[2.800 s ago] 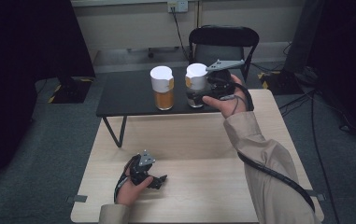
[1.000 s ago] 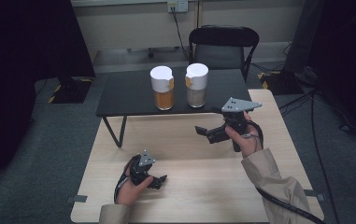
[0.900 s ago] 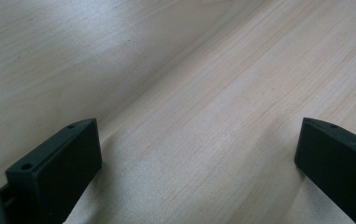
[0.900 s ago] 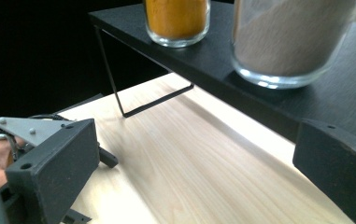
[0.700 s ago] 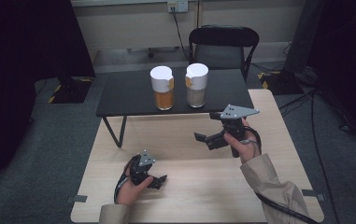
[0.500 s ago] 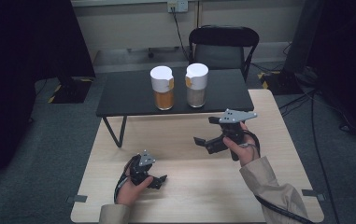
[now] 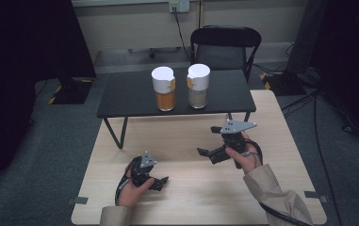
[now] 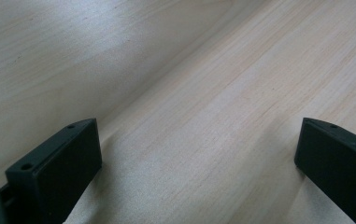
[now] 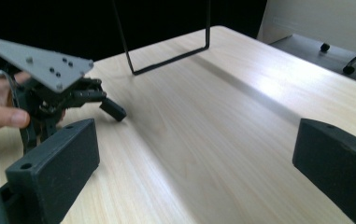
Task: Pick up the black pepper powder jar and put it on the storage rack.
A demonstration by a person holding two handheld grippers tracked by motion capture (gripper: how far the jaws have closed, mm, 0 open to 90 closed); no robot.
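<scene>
Pale matt wood-grain table top (image 7: 186, 141). The left gripper (image 8: 199, 158) and the right gripper (image 9: 194, 158) have matt black plastic jaws. Smooth black side table (image 7: 134, 94).

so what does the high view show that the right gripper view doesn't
High view: an orange-filled jar and a grey-filled jar, both white-lidded, on the black side table, with a black chair behind. Right gripper view: the right gripper close up, jaws wide apart. Both: the wooden table, the side table's wire leg and the left gripper in its hand.
</scene>
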